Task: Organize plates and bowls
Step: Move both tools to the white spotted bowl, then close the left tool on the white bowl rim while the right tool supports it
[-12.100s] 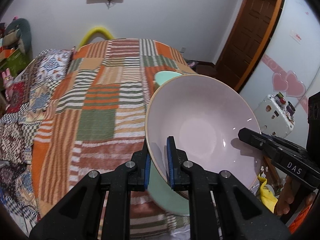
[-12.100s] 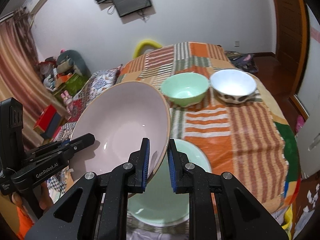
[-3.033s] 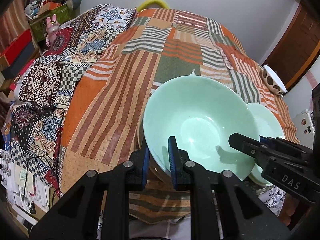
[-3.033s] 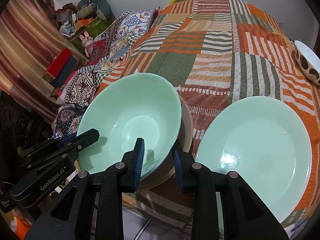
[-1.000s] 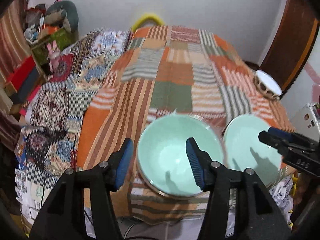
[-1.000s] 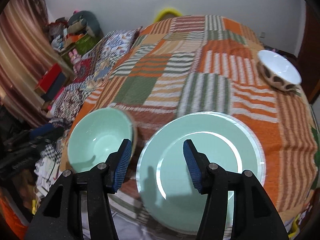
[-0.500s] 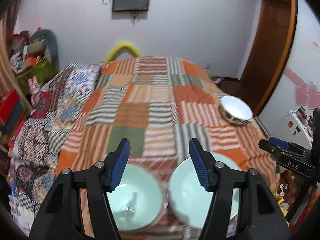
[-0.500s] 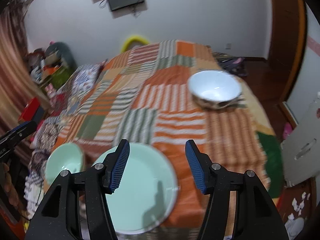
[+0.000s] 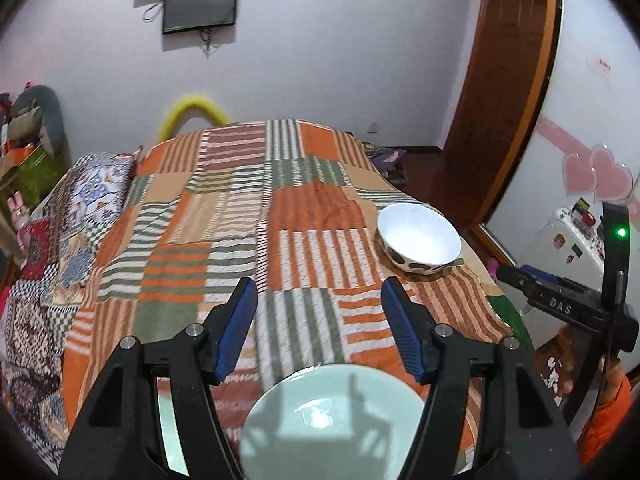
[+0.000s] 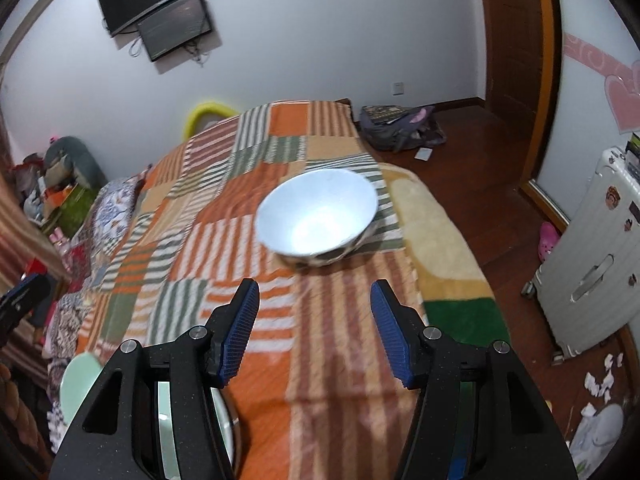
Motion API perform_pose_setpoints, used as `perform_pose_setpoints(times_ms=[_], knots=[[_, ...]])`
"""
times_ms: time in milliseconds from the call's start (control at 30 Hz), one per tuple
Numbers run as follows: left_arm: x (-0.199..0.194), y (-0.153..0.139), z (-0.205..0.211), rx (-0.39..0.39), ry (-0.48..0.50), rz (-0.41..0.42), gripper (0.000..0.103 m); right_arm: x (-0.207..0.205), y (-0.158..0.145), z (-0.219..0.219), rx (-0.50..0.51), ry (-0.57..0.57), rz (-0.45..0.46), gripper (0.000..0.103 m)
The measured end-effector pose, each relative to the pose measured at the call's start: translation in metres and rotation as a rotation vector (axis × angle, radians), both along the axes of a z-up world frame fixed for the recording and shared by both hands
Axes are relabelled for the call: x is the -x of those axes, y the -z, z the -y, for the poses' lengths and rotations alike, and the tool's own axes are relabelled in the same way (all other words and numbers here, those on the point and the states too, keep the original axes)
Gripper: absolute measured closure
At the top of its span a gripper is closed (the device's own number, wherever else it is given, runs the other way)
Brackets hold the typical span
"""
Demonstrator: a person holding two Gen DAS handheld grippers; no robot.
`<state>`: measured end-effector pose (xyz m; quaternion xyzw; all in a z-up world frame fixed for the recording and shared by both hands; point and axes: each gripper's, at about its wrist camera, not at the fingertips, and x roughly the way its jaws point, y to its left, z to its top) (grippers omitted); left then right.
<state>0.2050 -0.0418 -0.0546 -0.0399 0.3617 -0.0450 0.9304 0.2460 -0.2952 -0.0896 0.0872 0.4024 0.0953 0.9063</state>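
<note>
A white bowl with brown spots (image 9: 418,240) (image 10: 320,216) stands upright on the patchwork bedspread (image 9: 240,208), near its right side. My right gripper (image 10: 316,320) is open and empty, short of the bowl and pointing at it. My left gripper (image 9: 318,320) is open and empty too, further left, with the bowl ahead to its right. Below the left gripper lies the mint-green plate (image 9: 336,420). A sliver of the mint-green bowl (image 9: 168,432) shows behind its left finger. In the right wrist view that green bowl (image 10: 78,380) sits at the lower left.
The bed drops off on the right to a wooden floor with a backpack (image 10: 400,124), a white suitcase (image 10: 592,272) and paper scraps (image 10: 600,384). A screen (image 9: 200,4) hangs on the far wall. Pillows and clutter (image 9: 36,148) line the bed's left side.
Both views have swung away from the green bowl and plate, which slid to the bottom edge. The spotted white bowl has come closer and larger. The left jaws stand a little wider.
</note>
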Motion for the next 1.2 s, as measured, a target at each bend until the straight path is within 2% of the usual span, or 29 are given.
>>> perform_pose_setpoints(times_ms=[267,533,633,733,767,800,1000,1200], knots=[[-0.041,0.028,0.023,0.002,0.034,-0.048,0.039,-0.044,0.023,0.006,-0.022,0.042,-0.037,0.049],[-0.067,0.058,0.026,-0.008,0.036,-0.104,0.039,-0.089,0.053,0.012,-0.016,0.099,-0.083,0.049],[-0.071,0.067,0.027,-0.009,0.037,-0.122,0.039,-0.101,0.06,0.01,-0.01,0.097,-0.099,0.056],[-0.077,0.076,0.029,-0.021,0.043,-0.142,0.039,-0.109,0.065,0.006,-0.002,0.091,-0.115,0.058],[-0.078,0.078,0.029,-0.024,0.043,-0.144,0.039,-0.11,0.066,0.005,0.001,0.089,-0.113,0.061],[-0.079,0.08,0.03,-0.026,0.043,-0.148,0.039,-0.112,0.068,0.002,0.008,0.074,-0.115,0.069],[-0.085,0.087,0.034,-0.035,0.04,-0.162,0.039,-0.11,0.072,-0.002,0.074,0.034,-0.105,0.079],[-0.095,0.094,0.035,-0.022,0.019,-0.185,0.039,-0.101,0.069,-0.004,0.047,-0.048,-0.109,0.082]])
